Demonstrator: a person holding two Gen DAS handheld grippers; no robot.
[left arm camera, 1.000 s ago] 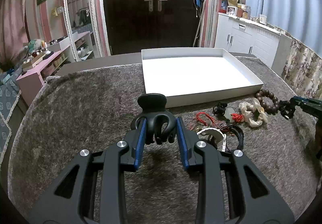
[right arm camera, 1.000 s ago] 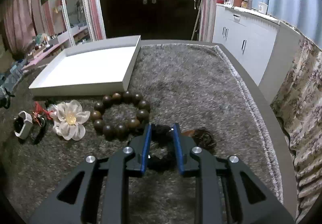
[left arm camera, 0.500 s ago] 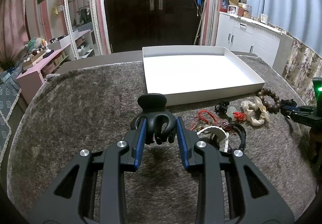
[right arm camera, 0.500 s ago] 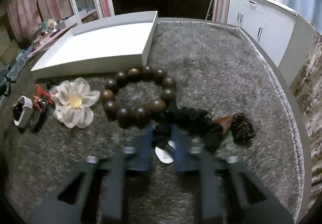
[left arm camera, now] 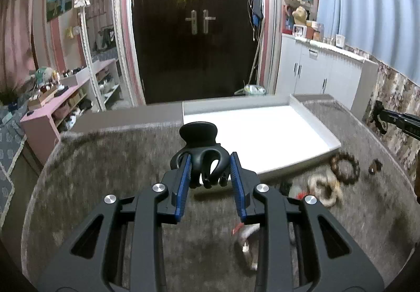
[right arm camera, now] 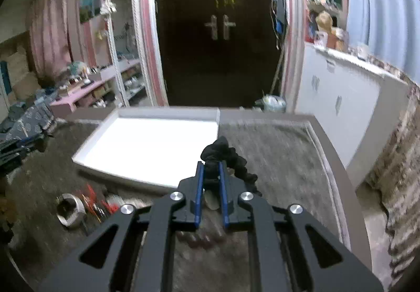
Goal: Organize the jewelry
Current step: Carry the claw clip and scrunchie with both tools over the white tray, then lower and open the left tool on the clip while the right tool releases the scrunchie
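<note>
My left gripper (left arm camera: 208, 172) is shut on a black hair claw clip (left arm camera: 200, 150) and holds it above the grey rug, in front of the white tray (left arm camera: 302, 158). My right gripper (right arm camera: 210, 173) is shut on a black fabric scrunchie (right arm camera: 223, 154) and holds it above the rug by the tray's near right corner (right arm camera: 168, 183). In the left wrist view the right gripper (left arm camera: 380, 118) shows at the far right with the scrunchie hanging from it. A wooden bead bracelet (left arm camera: 344, 168), a cream flower piece (left arm camera: 324, 187) and red-corded items (left arm camera: 299, 196) lie on the rug.
A white smartwatch (right arm camera: 68, 210) and red cords (right arm camera: 97, 202) lie on the rug left of my right gripper. A small brown item (left arm camera: 374, 166) lies right of the bracelet. The rug's edge and white cabinets (right arm camera: 341, 100) are on the right.
Both grippers have risen above the rug. The right gripper lifted the black scrunchie off the rug beside the bead bracelet. The left gripper still holds the claw clip, now higher.
</note>
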